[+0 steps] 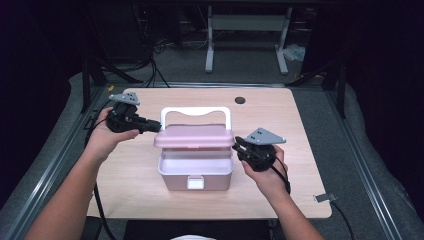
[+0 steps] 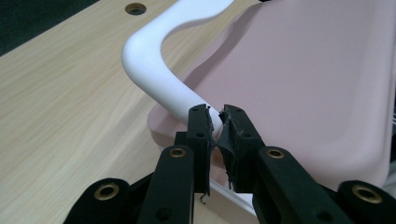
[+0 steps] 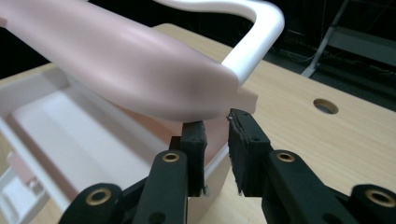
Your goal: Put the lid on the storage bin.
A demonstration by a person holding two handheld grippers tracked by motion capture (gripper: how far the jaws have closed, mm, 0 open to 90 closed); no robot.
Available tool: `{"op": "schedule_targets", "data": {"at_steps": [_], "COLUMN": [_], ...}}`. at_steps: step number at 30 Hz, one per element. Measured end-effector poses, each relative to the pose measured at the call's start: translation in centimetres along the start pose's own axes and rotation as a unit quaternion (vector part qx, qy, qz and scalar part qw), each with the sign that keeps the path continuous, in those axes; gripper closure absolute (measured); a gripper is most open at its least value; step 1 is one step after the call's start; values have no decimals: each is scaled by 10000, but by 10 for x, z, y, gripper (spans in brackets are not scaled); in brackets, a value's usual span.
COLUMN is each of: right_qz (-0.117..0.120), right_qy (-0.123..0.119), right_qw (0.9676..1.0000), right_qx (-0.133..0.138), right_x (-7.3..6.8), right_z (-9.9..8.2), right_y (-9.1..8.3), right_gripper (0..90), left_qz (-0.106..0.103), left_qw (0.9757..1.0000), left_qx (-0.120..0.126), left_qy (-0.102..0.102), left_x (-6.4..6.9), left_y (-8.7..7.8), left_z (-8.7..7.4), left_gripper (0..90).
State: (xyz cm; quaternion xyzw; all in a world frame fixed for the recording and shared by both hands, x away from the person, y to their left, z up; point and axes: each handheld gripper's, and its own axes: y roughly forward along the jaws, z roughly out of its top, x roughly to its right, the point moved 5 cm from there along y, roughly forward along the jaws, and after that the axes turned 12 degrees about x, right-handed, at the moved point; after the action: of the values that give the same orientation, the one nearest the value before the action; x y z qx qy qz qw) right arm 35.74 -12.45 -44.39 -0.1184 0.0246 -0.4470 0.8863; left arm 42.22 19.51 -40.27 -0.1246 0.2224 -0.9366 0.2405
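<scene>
Pink box (image 1: 195,172) sits mid-surface (image 1: 135,165), lid (image 1: 194,136) half up.
Left hand-held gripper (image 2: 215,114) pinches the lid's edge; right hand-held gripper (image 3: 215,126) is slightly open beside it. Light, stiff, slippery plastic: hold lid ends.

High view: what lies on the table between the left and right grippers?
The pink plastic box with its half-raised pink lid and white handle lies between the left gripper and right gripper.

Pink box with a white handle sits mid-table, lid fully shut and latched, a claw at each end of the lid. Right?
Not quite: the lid is raised, not shut. The high view shows the open box interior below it. The rest holds: white handle, left claw and right claw at the lid's ends.
</scene>
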Motion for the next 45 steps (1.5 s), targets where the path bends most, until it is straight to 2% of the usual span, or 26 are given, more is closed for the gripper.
{"op": "schedule_targets", "data": {"at_steps": [5, 6, 11, 17, 22, 23, 25, 26, 29, 33, 36, 39, 45], "right_qz": [95, 97, 130, 126, 67, 184, 188, 62, 57, -4, -93, -214, -417], "right_qy": [0, 61, 183, 187, 159, 238, 248, 203, 245, 240, 280, 326, 485], "right_qw": [9999, 9998, 9995, 9992, 9993, 9993, 9993, 9993, 9992, 9992, 9989, 9982, 9963], "right_qx": [-118, -186, -222, -327, -326, -228, -218, -291, -295, -320, -378, -458, -572], "right_x": [-5, -6, -6, -8, -8, -9, -8, -6, -5, 1, 9, 18, 36], "right_z": [-14, -21, -30, -37, -39, -38, -38, -38, -39, -40, -43, -45, -51], "right_y": [-5, -8, -12, -15, -19, -20, -21, -23, -23, -23, -22, -20, -15], "right_gripper": [752, 751, 751, 752, 743, 743, 743, 743, 741, 720, 693, 649, 598], "left_qz": [-99, -101, -174, -157, -154, -166, -183, -166, -149, -49, 196, 343, 627], "left_qw": [9999, 9998, 9995, 9992, 9992, 9992, 9993, 9993, 9995, 9997, 9996, 9992, 9974], "left_qx": [-68, -127, -162, -249, -291, -291, -303, -304, -255, -237, -199, -153, -279], "left_qy": [71, 144, 186, 262, 239, 206, 143, 128, 90, -28, -76, -150, -239], "left_x": [7, 10, 16, 21, 22, 22, 22, 21, 20, 15, 7, 1, -8], "left_y": [3, 4, 6, 9, 8, 8, 8, 8, 5, -2, -7, -10, -10], "left_z": [-7, -11, -15, -20, -26, -28, -30, -32, -36, -45, -52, -59, -76], "left_gripper": [810, 810, 810, 808, 807, 807, 800, 797, 796, 772, 735, 700, 630]}}
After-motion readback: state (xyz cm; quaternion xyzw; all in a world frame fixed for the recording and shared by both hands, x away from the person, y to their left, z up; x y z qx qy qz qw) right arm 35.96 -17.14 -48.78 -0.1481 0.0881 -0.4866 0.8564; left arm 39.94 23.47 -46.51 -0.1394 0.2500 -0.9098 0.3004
